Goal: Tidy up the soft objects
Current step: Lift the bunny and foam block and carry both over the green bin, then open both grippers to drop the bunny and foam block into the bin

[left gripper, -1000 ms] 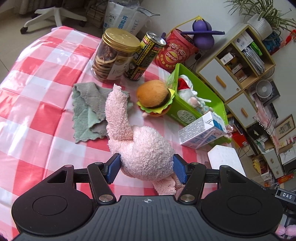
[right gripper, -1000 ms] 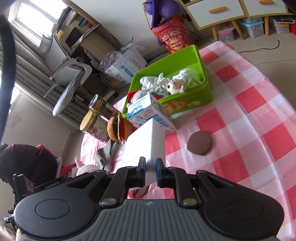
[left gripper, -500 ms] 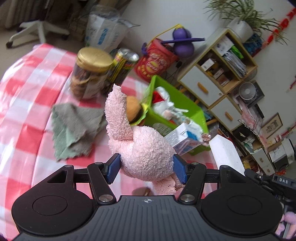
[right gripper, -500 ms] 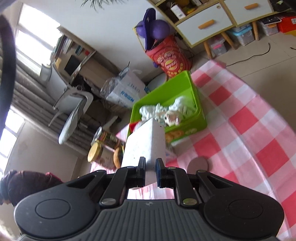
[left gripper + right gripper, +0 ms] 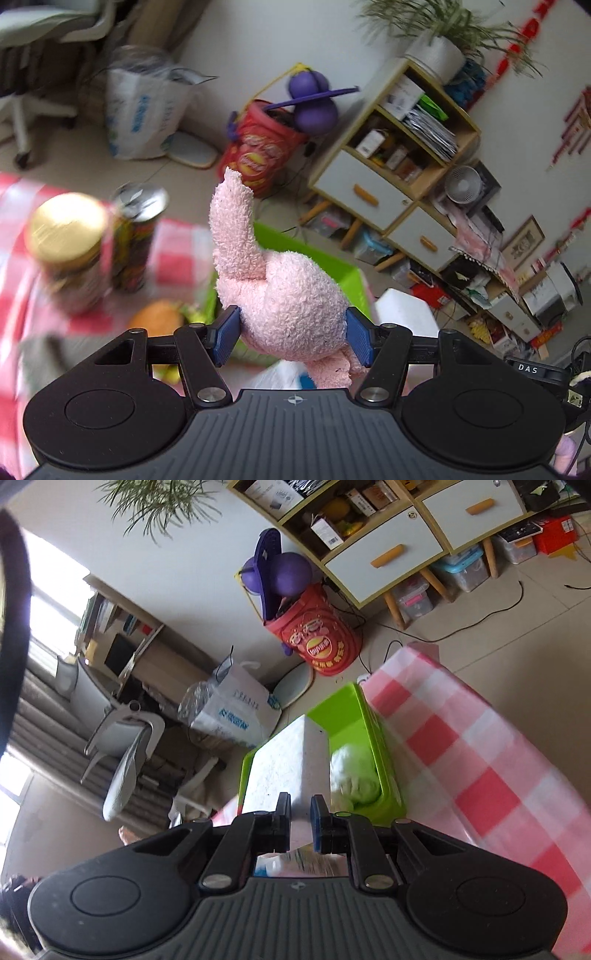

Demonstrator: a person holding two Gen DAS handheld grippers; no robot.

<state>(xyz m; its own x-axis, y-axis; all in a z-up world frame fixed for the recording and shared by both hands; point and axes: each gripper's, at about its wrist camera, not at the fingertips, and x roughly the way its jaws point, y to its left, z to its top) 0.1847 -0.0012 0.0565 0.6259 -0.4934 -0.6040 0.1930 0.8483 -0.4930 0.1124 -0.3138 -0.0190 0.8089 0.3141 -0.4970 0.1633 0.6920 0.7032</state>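
My left gripper (image 5: pixel 291 338) is shut on a pink plush toy (image 5: pixel 284 295) and holds it lifted in front of the green bin (image 5: pixel 343 275), which the toy mostly hides. My right gripper (image 5: pixel 300 821) is shut on a white foam block (image 5: pixel 284 768) and holds it over the near end of the green bin (image 5: pixel 373 746). White soft toys (image 5: pixel 354 771) lie inside the bin. The white block also shows in the left wrist view (image 5: pixel 404 306). A plush hamburger (image 5: pixel 159 314) lies on the table left of the bin.
A gold-lidded jar (image 5: pixel 70 251) and a tall can (image 5: pixel 136 236) stand on the red-checked tablecloth (image 5: pixel 480 760) at the left. A milk carton (image 5: pixel 303 864) lies below my right gripper. A grey cloth (image 5: pixel 40 358) lies at the left edge. Shelves and a red barrel stand beyond the table.
Both grippers rose and tilted up, moving toward the green bin. The pink plush left the table. The white block now sits over the bin's near end.
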